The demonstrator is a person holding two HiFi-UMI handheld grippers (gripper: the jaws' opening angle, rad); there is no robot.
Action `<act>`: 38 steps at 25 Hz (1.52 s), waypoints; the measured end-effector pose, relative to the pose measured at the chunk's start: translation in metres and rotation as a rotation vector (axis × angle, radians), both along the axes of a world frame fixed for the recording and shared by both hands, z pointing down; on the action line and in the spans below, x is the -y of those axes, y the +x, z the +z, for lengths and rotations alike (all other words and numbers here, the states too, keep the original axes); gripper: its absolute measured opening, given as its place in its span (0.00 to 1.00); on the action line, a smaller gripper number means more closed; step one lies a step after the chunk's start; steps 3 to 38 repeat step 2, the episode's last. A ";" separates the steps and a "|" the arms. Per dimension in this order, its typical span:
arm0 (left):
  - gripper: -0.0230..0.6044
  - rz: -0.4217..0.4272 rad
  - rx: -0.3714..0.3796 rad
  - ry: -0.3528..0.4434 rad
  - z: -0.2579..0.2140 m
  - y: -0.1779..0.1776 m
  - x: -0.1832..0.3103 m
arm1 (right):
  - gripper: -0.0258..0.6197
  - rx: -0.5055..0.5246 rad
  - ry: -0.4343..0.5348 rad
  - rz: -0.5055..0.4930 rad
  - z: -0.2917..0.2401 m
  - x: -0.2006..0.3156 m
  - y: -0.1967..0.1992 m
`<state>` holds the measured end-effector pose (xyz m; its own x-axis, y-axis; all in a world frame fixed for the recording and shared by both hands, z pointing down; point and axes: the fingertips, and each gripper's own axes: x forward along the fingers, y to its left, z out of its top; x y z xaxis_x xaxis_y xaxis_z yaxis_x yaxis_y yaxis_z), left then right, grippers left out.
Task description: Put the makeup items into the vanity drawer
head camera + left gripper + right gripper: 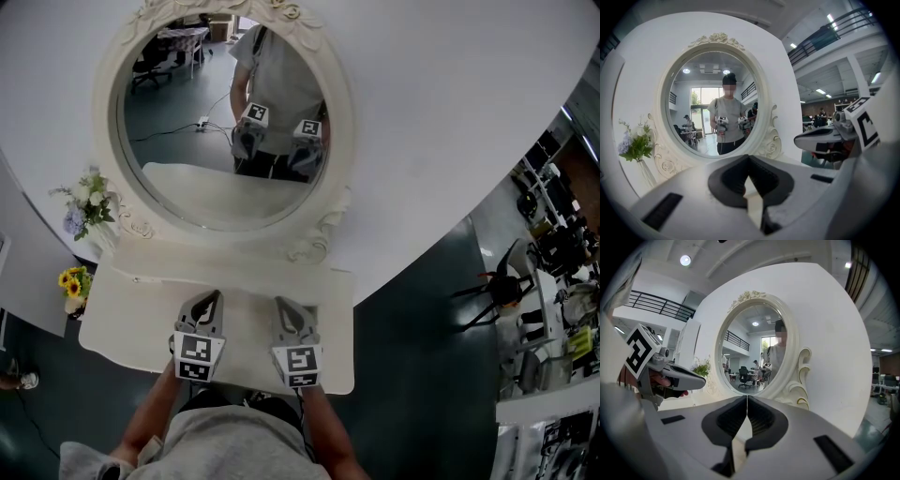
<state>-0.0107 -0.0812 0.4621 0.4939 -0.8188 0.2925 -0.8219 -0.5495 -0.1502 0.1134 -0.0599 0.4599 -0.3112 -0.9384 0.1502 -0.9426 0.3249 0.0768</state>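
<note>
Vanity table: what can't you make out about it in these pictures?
- Drawer: head view, its front lies under the tabletop edge, behind the person's arms; both gripper views look above it.
- Makeup items: none shows in any view; the left gripper and right gripper, both shut and empty, cover part of the tabletop.
- Flower vase: left gripper view, its foot is cut off by the gripper's body.

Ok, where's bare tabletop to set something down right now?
The tabletop is bare between the flowers at its left end and the left gripper, and along the strip between the mirror base and both grippers' tips. Tight: between left gripper and right gripper, and the right edge.
</note>
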 end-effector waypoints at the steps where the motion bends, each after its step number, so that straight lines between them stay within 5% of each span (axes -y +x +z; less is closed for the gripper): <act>1: 0.04 0.000 0.001 -0.001 0.000 0.000 0.000 | 0.07 0.002 -0.002 -0.001 0.001 0.000 0.000; 38: 0.04 0.000 0.001 -0.001 0.001 0.000 0.000 | 0.07 0.005 -0.004 -0.002 0.001 0.001 0.000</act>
